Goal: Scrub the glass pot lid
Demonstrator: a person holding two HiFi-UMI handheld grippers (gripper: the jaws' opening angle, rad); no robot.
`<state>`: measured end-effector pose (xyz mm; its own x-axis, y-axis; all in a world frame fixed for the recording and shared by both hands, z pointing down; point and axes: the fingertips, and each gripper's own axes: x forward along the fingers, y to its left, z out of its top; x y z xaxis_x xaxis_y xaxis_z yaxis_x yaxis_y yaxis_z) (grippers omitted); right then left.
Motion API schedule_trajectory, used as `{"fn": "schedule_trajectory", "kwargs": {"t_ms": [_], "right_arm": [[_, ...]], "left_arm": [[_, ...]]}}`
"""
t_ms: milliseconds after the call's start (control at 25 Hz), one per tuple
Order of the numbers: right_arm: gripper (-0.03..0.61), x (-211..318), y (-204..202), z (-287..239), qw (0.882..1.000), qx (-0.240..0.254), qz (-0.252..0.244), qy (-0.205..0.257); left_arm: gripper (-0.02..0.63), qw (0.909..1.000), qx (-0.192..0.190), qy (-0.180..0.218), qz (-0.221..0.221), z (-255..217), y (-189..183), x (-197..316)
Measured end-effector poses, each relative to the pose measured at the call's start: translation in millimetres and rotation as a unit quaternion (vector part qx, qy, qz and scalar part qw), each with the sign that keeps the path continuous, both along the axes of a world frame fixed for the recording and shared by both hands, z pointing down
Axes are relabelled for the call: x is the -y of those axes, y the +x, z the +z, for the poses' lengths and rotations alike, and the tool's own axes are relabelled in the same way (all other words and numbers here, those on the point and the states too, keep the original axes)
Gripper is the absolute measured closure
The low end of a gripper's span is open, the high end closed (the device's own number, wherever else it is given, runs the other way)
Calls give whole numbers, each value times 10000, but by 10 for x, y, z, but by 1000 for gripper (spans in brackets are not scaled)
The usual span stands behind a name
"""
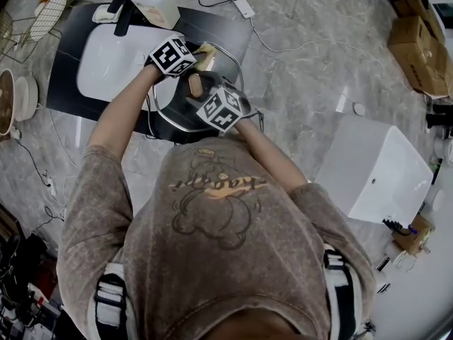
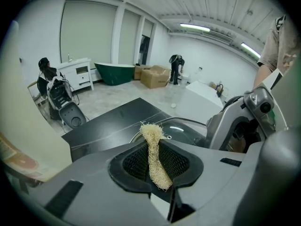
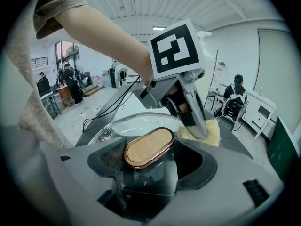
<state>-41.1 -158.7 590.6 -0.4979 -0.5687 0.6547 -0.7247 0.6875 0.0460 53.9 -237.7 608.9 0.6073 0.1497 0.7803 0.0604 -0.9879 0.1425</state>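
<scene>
Right gripper (image 3: 149, 161) is clamping the knob (image 3: 148, 147) of the glass lid (image 3: 117, 126), a hold only its own view is showing. Just beyond, the left gripper (image 2: 157, 161) is pinching a scrubber (image 2: 153, 147) against the lid's far rim. The lid is sitting on the black counter (image 1: 219, 30), the white sink (image 1: 106, 62) lying left. A bottle (image 1: 157, 2) is crowding the far edge. Floor (image 1: 304, 83) is lying open right.
</scene>
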Motion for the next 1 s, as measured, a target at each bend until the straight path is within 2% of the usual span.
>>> {"fn": "schedule_trajectory", "kwargs": {"t_ms": [480,1000], "right_arm": [[270,4,2,15,9999,-71,-1,-98],[270,6,12,25,9997,-6,-6,-224]], "left_arm": [[546,9994,143,86,-314,-11,-363,94],[548,9964,154,184,-809,-39,-866,-91]]}}
